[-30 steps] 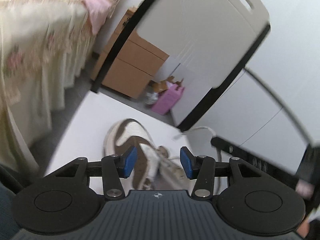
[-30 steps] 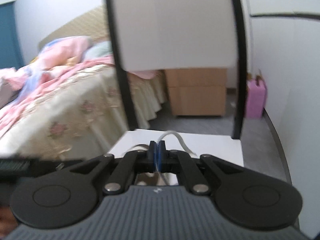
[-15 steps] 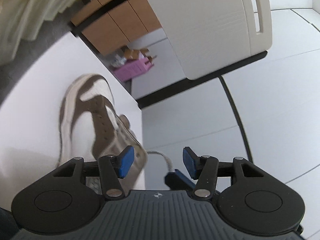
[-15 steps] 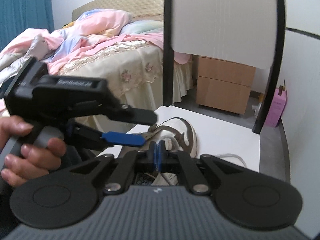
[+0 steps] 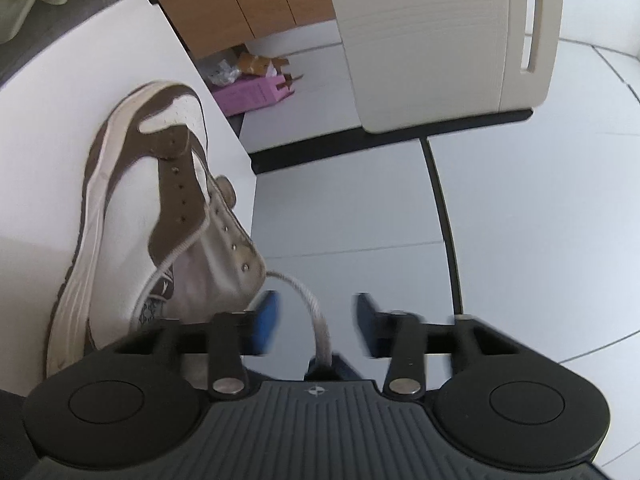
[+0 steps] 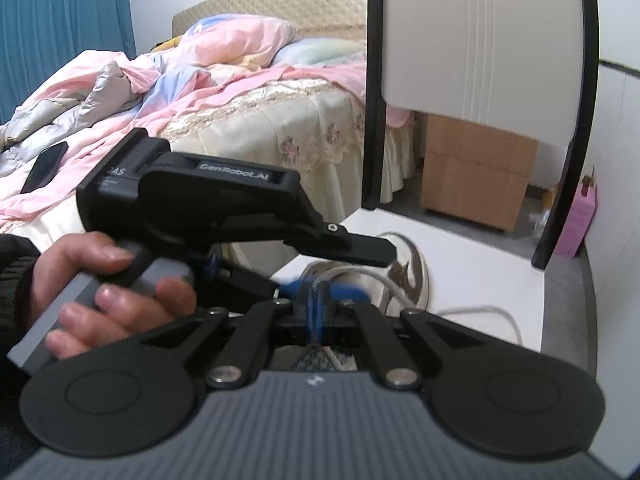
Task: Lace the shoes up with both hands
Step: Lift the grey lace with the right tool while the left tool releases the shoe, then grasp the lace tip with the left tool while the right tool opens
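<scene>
We found the sneaker (image 5: 132, 208) lying on the white table (image 5: 44, 120). Its lace (image 5: 316, 312) ran lengthwise between the left gripper (image 5: 314, 320)'s parted fingers; the right gripper (image 6: 316, 304) pinched it.

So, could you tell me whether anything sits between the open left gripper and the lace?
Nothing visible does. The lace already runs through the gap of the open left gripper, beside the shoe, while the right gripper pinches it.
</scene>
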